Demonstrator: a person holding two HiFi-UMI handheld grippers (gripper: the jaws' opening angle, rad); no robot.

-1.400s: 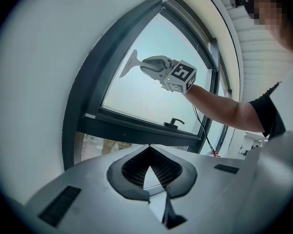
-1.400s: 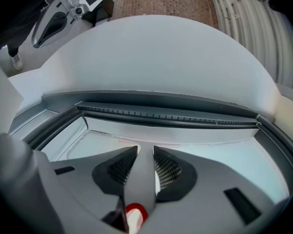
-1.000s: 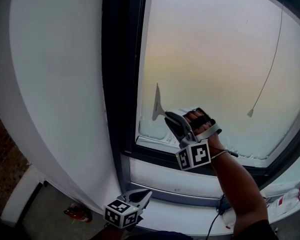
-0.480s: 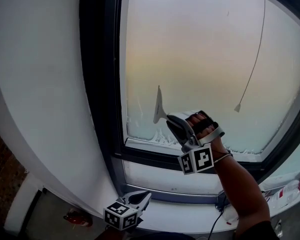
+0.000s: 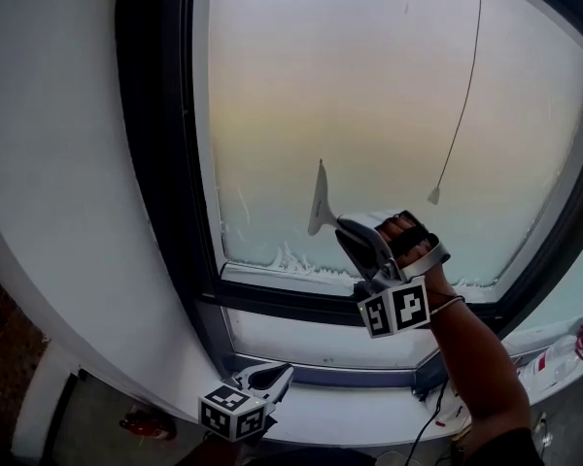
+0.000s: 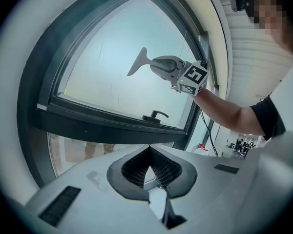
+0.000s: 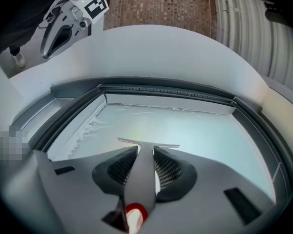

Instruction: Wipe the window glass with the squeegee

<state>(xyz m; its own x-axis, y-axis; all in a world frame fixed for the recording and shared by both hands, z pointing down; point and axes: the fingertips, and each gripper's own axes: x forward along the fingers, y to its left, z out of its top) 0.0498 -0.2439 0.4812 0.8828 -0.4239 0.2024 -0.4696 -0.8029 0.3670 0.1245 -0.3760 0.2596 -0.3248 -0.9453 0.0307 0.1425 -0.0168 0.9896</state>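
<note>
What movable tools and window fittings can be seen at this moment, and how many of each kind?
squeegee: 1
grippers: 2, the left gripper and the right gripper
window handle: 1
hanging cord: 1
Total: 5

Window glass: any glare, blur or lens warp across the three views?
Head view: window glass backlit and milky, no hard glare, squeegee a sharp silhouette. Left gripper view: heavy fisheye, frame bows, black corners. Right gripper view: squeegee handle between the right tongs slightly soft.
</note>
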